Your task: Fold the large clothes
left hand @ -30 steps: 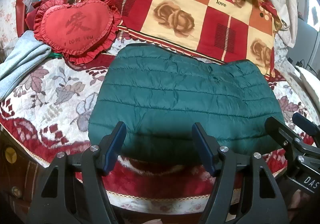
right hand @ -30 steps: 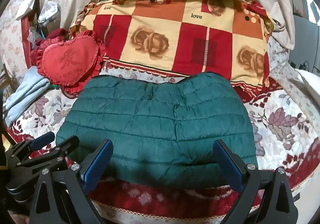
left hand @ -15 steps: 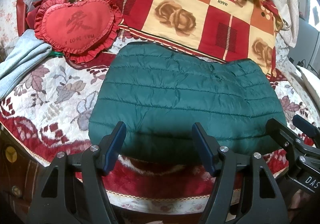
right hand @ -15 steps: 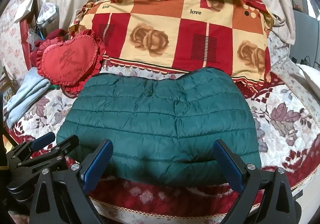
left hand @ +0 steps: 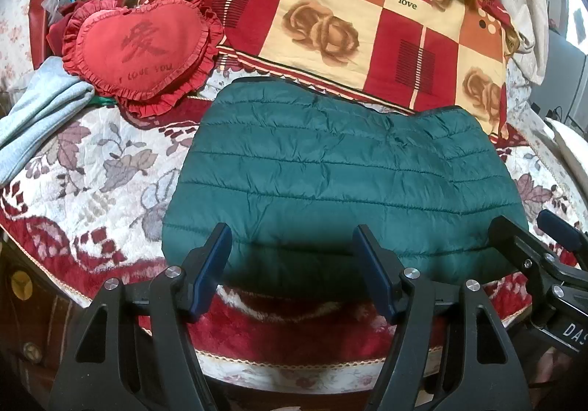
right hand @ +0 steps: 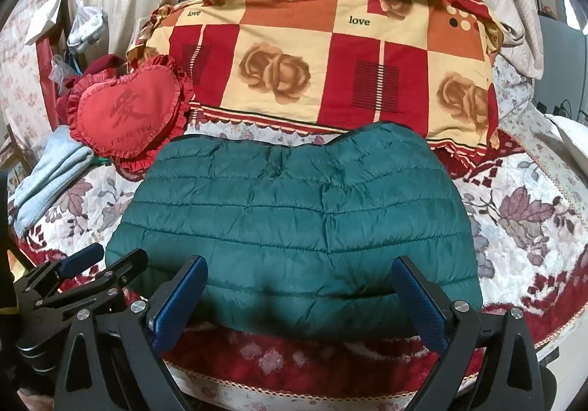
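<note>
Over the last second both views have eased back a little from the green quilted jacket (left hand: 341,187), which has kept its shape: a compact, roughly rectangular bundle lying flat on the floral bedspread (left hand: 84,168), near the bed's front edge. That suggests the fold is finished, or nearly so. The left hand-held gripper (left hand: 294,264) and the right hand-held gripper (right hand: 299,295) both hover just short of the near hem, fingers spread apart and holding nothing. The jacket's shell is slick and puffy, with horizontal stitched channels and small creases. Behind it lie a checked rose-print pillow (right hand: 330,65) and a frilled red heart cushion (left hand: 139,47).
</note>
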{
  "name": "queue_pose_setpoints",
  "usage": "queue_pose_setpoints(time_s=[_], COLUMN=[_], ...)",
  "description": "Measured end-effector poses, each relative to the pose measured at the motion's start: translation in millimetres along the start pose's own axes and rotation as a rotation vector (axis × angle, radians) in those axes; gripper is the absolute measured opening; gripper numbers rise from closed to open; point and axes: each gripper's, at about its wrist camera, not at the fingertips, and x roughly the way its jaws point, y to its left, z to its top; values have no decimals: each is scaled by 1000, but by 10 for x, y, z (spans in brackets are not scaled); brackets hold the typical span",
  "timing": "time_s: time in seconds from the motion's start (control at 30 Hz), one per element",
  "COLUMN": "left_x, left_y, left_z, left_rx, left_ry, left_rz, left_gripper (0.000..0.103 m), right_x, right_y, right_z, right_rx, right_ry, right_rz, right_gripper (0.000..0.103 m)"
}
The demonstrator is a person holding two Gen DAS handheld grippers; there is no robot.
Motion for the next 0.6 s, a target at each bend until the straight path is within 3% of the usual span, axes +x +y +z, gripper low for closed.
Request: queue_pose_setpoints(time_s=[0.6], left_x=[98], left_y=[142], left_z=[48], left_rx=[-8], left_ry=[5], left_rz=[-10], left_gripper=[69], right_x=[81], right_y=[-34], right_z=[6], right_rx=[11], right_ry=[23], right_rz=[-4], right_gripper=[99])
